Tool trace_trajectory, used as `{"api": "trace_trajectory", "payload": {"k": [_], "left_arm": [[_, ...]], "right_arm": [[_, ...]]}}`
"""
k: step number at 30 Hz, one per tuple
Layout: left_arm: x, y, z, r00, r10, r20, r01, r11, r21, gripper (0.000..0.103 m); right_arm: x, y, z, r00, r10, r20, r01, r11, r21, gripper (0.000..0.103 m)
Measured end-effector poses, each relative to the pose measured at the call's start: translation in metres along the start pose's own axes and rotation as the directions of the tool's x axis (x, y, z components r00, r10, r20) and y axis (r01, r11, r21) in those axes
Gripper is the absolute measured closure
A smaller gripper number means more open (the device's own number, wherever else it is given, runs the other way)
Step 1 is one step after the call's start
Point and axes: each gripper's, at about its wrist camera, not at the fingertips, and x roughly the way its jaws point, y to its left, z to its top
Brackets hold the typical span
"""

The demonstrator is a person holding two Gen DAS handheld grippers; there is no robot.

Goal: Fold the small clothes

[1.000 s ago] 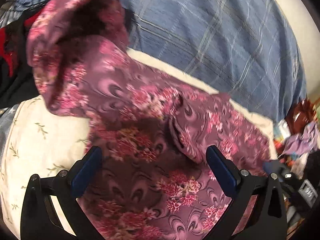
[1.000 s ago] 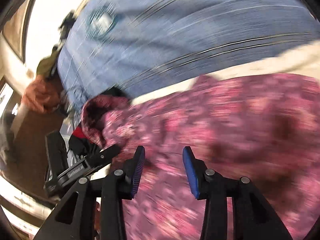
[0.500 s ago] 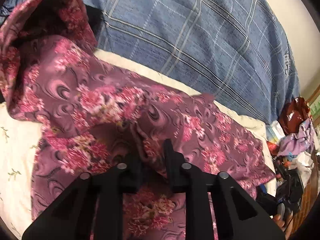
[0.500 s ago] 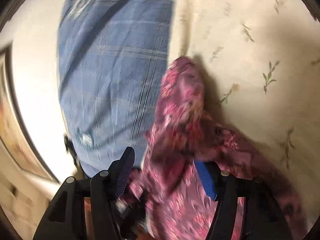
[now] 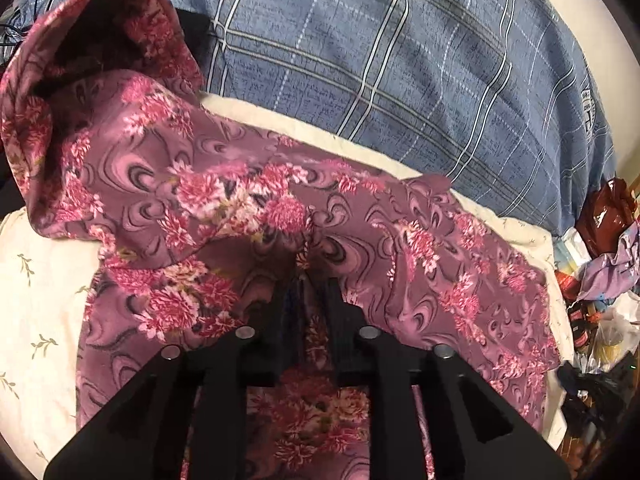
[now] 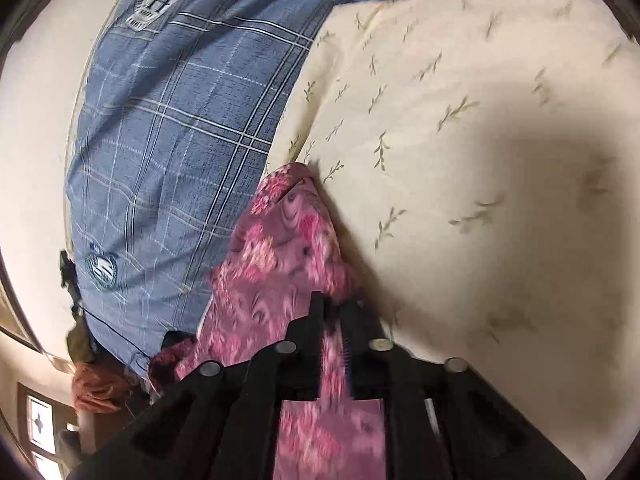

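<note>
The cream sheet w/ leaf print (image 5: 44,300) and the blue plaid cover (image 5: 400,60) behind it make up the work surface; clutter is seen at the far right edge of the left wrist view. Across the sheet the floral garment (image 5: 224,208), purple w/ pink blooms, is spread, one end humped up into an open hood-like curl at upper left, touching the plaid cover.

Changes vs. a sec ago: the left gripper (image 5: 306,280), then spread wide over the cloth, is now drawn in on a ridge of fabric near the garment's middle; its jaws are easing apart slightly, w/ cloth between them, pads apparently on the fold. The right gripper (image 6: 332,308), earlier half-open and hovering over the garment, has been swung round to a narrow end of the garment (image 6: 280,264) and is closing; a strip of fabric is seen pinched betw. its fingers.

Meaning for the task: both ends of a fold line appear to be secured, so the grasp phase is judged approx. done. The fold itself is not yet made. Risk: left pinch could slip if loosened further.
</note>
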Motion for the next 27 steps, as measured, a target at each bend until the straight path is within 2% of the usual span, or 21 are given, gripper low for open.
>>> {"api": "trace_trajectory", "payload": {"k": [1, 2, 3, 5, 6, 7, 10, 12, 13, 14, 16, 17, 18, 20, 21, 24, 26, 27], "left_arm": [[-0.001, 0.001, 0.000, 1.000, -0.013, 0.000, 0.013, 1.000, -0.009, 0.065], [-0.002, 0.001, -0.001, 1.000, -0.022, 0.001, 0.022, 1.000, -0.021, 0.051], [-0.003, 0.000, -0.003, 1.000, -0.022, 0.006, 0.022, 1.000, -0.020, 0.048], [-0.004, -0.004, -0.004, 1.000, -0.017, 0.009, 0.017, 1.000, -0.003, 0.049], [-0.004, -0.005, -0.005, 1.000, -0.015, 0.013, 0.015, 1.000, 0.006, 0.049], [-0.004, -0.006, -0.005, 1.000, -0.013, 0.016, 0.012, 1.000, 0.010, 0.049], [-0.002, -0.009, -0.006, 1.000, -0.014, 0.013, 0.014, 1.000, 0.022, 0.049], [0.000, -0.009, -0.005, 1.000, -0.012, 0.007, 0.012, 1.000, 0.025, 0.049], [0.000, -0.009, -0.005, 1.000, -0.009, 0.007, 0.009, 1.000, 0.024, 0.049], [0.001, -0.009, -0.005, 1.000, -0.006, 0.010, 0.006, 1.000, 0.023, 0.048], [0.002, -0.010, -0.005, 1.000, 0.000, 0.017, -0.001, 1.000, 0.027, 0.048], [0.004, -0.010, -0.005, 1.000, 0.014, 0.019, -0.015, 0.999, 0.032, 0.048], [0.006, -0.011, -0.005, 1.000, 0.020, 0.017, -0.021, 0.999, 0.036, 0.049], [0.010, -0.011, -0.005, 1.000, 0.029, 0.005, -0.029, 0.999, 0.044, 0.049], [0.010, -0.011, -0.005, 1.000, 0.029, 0.008, -0.030, 0.998, 0.048, 0.049], [0.007, -0.010, -0.004, 1.000, 0.022, 0.017, -0.022, 0.999, 0.040, 0.048], [0.008, -0.008, -0.004, 1.000, 0.018, 0.006, -0.018, 0.999, 0.028, 0.048], [0.008, -0.007, -0.004, 1.000, 0.016, 0.004, -0.017, 1.000, 0.025, 0.049]], "right_arm": [[-0.010, 0.008, 0.001, 1.000, 0.019, 0.019, -0.019, 0.999, -0.030, 0.090], [-0.019, 0.021, 0.006, 0.998, 0.030, 0.055, -0.025, 0.996, -0.085, 0.088], [-0.024, 0.029, 0.009, 0.996, 0.038, 0.084, -0.027, 0.991, -0.130, 0.084], [-0.014, 0.050, 0.028, 0.991, 0.054, 0.120, -0.025, 0.973, -0.231, 0.051], [0.004, 0.060, 0.044, 0.994, 0.030, 0.102, -0.003, 0.967, -0.255, 0.048], [0.017, 0.062, 0.055, 0.997, 0.010, 0.071, 0.010, 0.964, -0.265, 0.049], [0.066, 0.061, 0.079, 0.992, -0.122, 0.016, 0.122, 0.957, -0.265, 0.052], [0.084, 0.055, 0.086, 0.988, -0.156, -0.007, 0.149, 0.955, -0.255, 0.054], [0.094, 0.057, 0.089, 0.987, -0.160, -0.032, 0.146, 0.953, -0.266, 0.077], [0.099, 0.066, 0.093, 0.985, -0.167, -0.030, 0.150, 0.941, -0.304, 0.095], [0.098, 0.088, 0.097, 0.990, -0.137, 0.042, 0.142, 0.901, -0.409, 0.096], [0.102, 0.093, 0.098, 0.986, -0.152, 0.070, 0.167, 0.879, -0.447, 0.097], [0.111, 0.094, 0.102, 0.980, -0.189, 0.068, 0.200, 0.871, -0.449, 0.097], [0.141, 0.086, 0.109, 0.953, -0.303, -0.019, 0.264, 0.858, -0.440, 0.096], [0.145, 0.082, 0.110, 0.941, -0.337, -0.025, 0.294, 0.853, -0.432, 0.093], [0.108, 0.073, 0.109, 0.981, -0.195, 0.005, 0.184, 0.917, -0.355, 0.089], [0.080, 0.064, 0.100, 0.986, -0.169, 0.012, 0.162, 0.926, -0.342, 0.072], [0.067, 0.056, 0.093, 0.988, -0.157, 0.014, 0.152, 0.927, -0.343, 0.067]]}}
